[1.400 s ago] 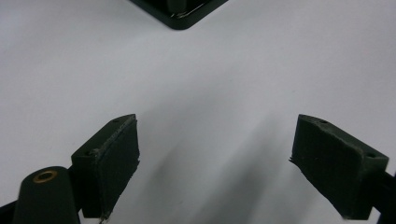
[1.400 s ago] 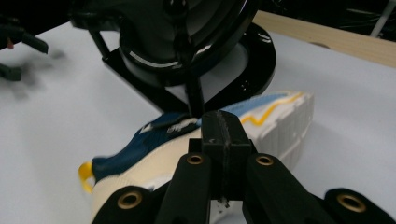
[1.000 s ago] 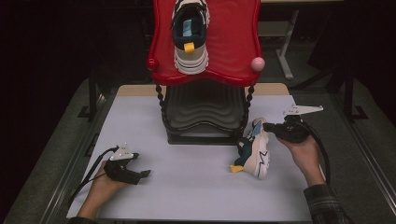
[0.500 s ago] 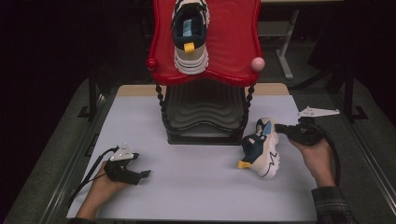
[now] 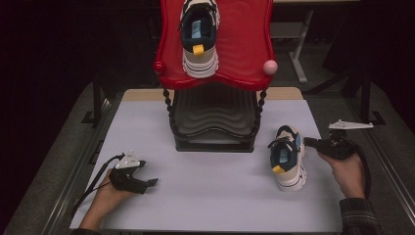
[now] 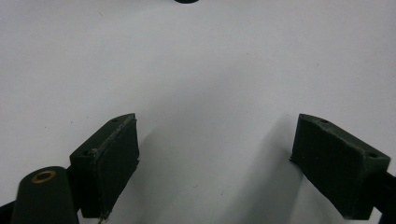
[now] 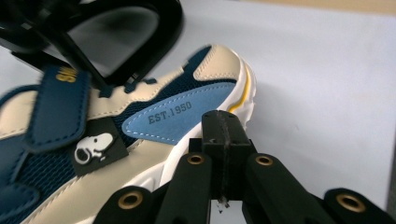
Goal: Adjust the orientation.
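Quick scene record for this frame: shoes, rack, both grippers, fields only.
shoe on table: upright on its sole, right of the rack's base
shoe on rack: lies on the red top tray
rack: red top tray on a black base, at the far middle of the table
right gripper: jaws shut, tips beside the table shoe's side near the sole; contact cannot be told
left gripper: jaws open, nothing between them, low over bare table
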`<state>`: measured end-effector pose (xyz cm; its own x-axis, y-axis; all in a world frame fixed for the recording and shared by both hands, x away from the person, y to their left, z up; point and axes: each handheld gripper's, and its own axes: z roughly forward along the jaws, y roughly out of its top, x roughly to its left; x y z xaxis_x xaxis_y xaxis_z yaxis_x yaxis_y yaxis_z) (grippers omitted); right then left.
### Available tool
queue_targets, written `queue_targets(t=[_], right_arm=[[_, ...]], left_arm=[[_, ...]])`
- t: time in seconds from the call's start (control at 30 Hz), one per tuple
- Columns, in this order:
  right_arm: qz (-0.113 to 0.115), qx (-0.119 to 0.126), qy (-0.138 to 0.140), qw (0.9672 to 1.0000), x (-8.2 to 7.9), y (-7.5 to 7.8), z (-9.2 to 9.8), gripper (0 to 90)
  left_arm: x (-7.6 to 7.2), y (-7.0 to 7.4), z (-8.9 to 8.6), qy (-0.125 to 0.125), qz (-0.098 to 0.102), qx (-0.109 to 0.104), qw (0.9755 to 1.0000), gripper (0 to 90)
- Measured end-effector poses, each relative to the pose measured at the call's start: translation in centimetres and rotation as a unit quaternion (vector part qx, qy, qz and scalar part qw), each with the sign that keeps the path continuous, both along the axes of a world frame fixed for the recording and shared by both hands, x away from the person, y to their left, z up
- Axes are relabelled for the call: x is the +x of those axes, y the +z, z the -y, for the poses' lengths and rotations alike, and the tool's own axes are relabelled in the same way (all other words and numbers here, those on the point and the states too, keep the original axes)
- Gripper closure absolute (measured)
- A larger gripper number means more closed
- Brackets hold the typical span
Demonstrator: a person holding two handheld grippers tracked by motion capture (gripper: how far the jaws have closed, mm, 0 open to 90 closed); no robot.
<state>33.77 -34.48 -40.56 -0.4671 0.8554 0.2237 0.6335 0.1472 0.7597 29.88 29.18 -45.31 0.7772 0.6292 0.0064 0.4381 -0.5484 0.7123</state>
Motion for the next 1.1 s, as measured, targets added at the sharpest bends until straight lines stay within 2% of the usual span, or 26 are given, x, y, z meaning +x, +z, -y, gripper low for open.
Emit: queue_targets(t=[0.2,0.27,0.37,0.47,0.53,0.6,0.77,0.9,1.0,1.1], right_arm=[[-0.037,0.005,-0.011,0.9992,0.3,-1.8,1.4,89.8],[-0.050,0.018,-0.007,0.9986,0.6,-2.4,1.6,89.8],[-0.055,0.021,-0.008,0.9983,1.0,-3.0,1.8,89.8],[-0.055,0.020,-0.011,0.9982,0.7,-3.0,2.2,89.8],[-0.054,0.015,-0.007,0.9984,0.1,-2.8,2.1,89.7],[-0.049,-0.001,-0.002,0.9988,-1.0,-2.5,2.0,89.7],[-0.040,-0.009,0.012,0.9991,-4.3,-2.1,2.0,89.7],[-0.047,-0.008,0.027,0.9985,-6.3,-2.2,1.5,89.7],[-0.059,-0.004,0.049,0.9971,-6.8,-2.5,0.9,89.7],[-0.061,-0.004,0.068,0.9958,-6.9,-2.7,0.2,89.7]], left_arm=[[0.0,0.0,0.0,0.000,-0.001,0.000,1.0000,14.0],[0.0,0.0,0.0,0.000,-0.001,0.000,1.0000,14.0],[0.0,0.0,0.0,0.000,-0.001,0.000,1.0000,14.0],[0.0,0.0,0.0,0.000,-0.001,0.000,1.0000,14.0],[0.0,0.0,0.0,0.000,0.000,0.000,1.0000,14.0],[0.0,0.0,0.0,0.000,0.000,0.000,1.0000,14.0],[0.0,0.0,0.0,0.000,0.001,-0.001,1.0000,14.0],[0.0,0.0,0.0,0.000,0.001,-0.001,1.0000,14.0],[0.0,0.0,0.0,0.000,0.001,-0.001,1.0000,14.0],[0.0,0.0,0.0,0.000,0.000,-0.001,1.0000,14.0]])
